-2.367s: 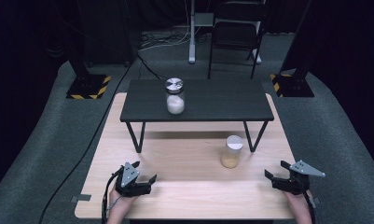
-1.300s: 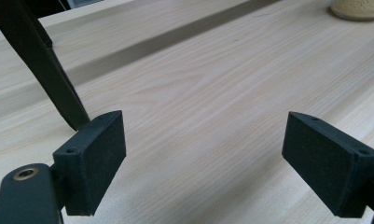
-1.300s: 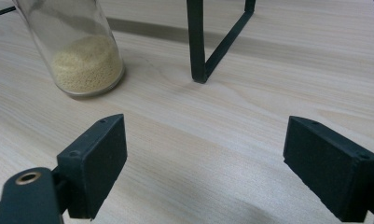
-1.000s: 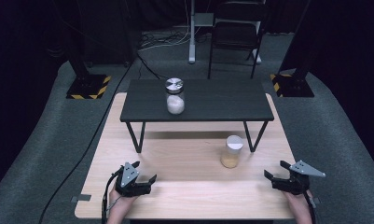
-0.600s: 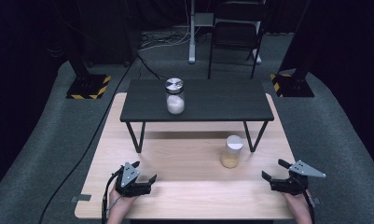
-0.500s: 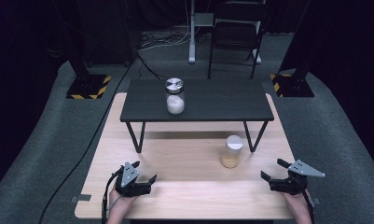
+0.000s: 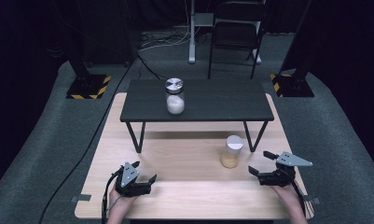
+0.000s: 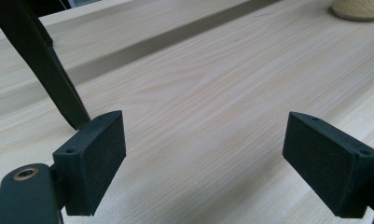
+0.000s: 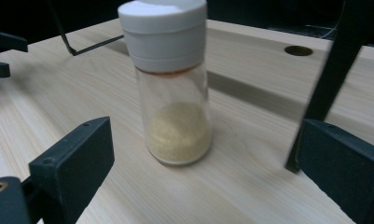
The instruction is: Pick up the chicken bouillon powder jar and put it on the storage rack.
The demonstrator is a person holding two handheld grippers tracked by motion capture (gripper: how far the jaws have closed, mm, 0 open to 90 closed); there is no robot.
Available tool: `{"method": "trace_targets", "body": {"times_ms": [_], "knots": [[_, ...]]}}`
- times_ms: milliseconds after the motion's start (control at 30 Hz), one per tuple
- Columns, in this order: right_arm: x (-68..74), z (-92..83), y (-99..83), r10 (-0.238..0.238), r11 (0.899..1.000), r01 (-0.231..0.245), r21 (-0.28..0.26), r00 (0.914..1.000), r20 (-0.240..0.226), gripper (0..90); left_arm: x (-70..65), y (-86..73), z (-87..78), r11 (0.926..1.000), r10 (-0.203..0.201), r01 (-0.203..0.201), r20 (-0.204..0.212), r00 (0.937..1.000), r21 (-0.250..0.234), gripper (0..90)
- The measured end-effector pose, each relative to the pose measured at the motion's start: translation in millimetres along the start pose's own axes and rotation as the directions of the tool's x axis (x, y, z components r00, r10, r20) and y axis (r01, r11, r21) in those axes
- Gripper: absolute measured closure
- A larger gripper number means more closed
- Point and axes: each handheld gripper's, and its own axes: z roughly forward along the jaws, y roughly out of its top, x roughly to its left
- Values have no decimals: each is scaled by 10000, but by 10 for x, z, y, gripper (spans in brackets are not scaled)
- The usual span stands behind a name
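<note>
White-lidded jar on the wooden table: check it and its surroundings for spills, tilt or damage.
Nothing stands out. The white-lidded jar stands upright, lid on, on the wooden table, with no powder spilled around it.

wooden table (image 7: 189, 186), black shelf (image 7: 222, 100), two jars

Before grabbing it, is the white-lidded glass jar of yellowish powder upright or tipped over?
Upright: the white-lidded glass jar of yellowish powder stands base-down on the light wooden table, lid on top.
</note>
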Motion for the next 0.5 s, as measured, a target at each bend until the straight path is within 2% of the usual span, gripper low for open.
{"method": "trace_targets", "body": {"times_ms": [233,500], "knots": [[25,208,167,-342,9991,349,222,9989,-318,37,1,0,0,10000,-2,2,10,10000,-3,132],[11,403,258,-313,9989,331,328,9980,-544,59,5,1,1,10000,3,-3,27,10000,5,133]]}}
